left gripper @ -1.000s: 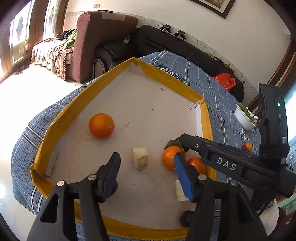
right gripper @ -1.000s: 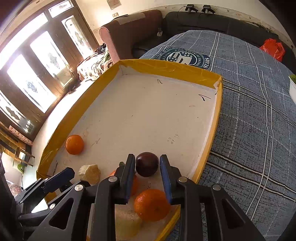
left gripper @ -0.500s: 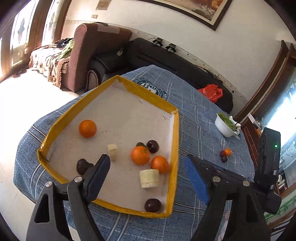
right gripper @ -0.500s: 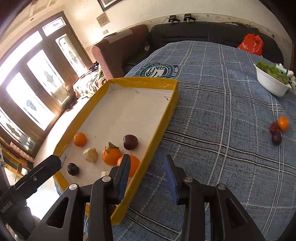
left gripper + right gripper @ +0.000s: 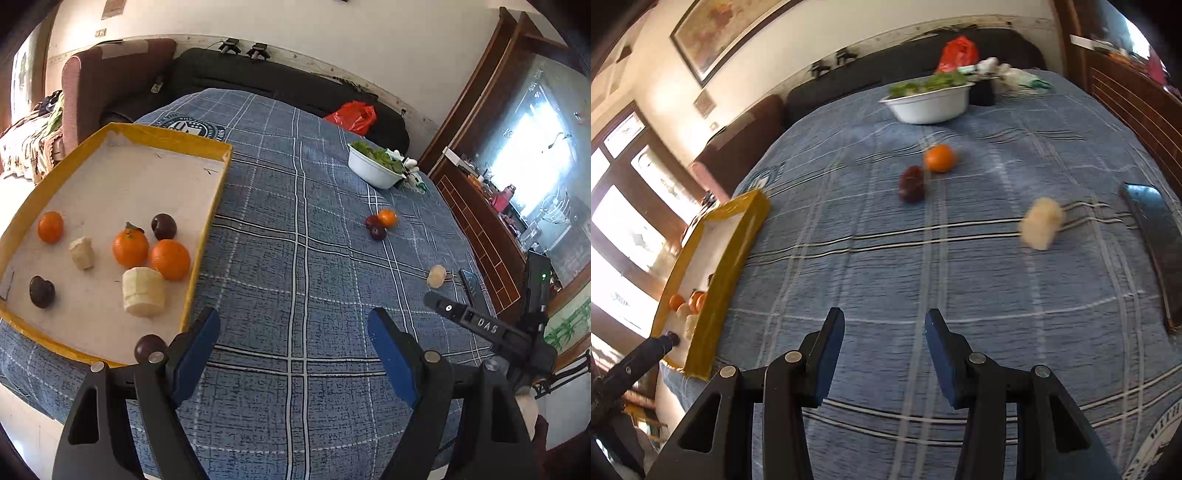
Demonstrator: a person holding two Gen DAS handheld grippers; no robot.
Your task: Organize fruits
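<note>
Both sets of tongs were empty. The left gripper (image 5: 293,343) was held wide apart, and the right gripper (image 5: 884,343) was opening, with nothing between its jaws. Most fruit was already in the yellow tray (image 5: 207,236). Left out on the blue cloth (image 5: 923,280) were an orange (image 5: 939,158) touching dark plums (image 5: 911,183), and a pale banana piece (image 5: 1041,222) — soft, probably easily squashed. The orange looked round and likely to roll — best pinched gently across its middle.

Blue plaid tablecloth (image 5: 303,258); yellow-rimmed tray (image 5: 207,229); white bowl (image 5: 373,173).
</note>
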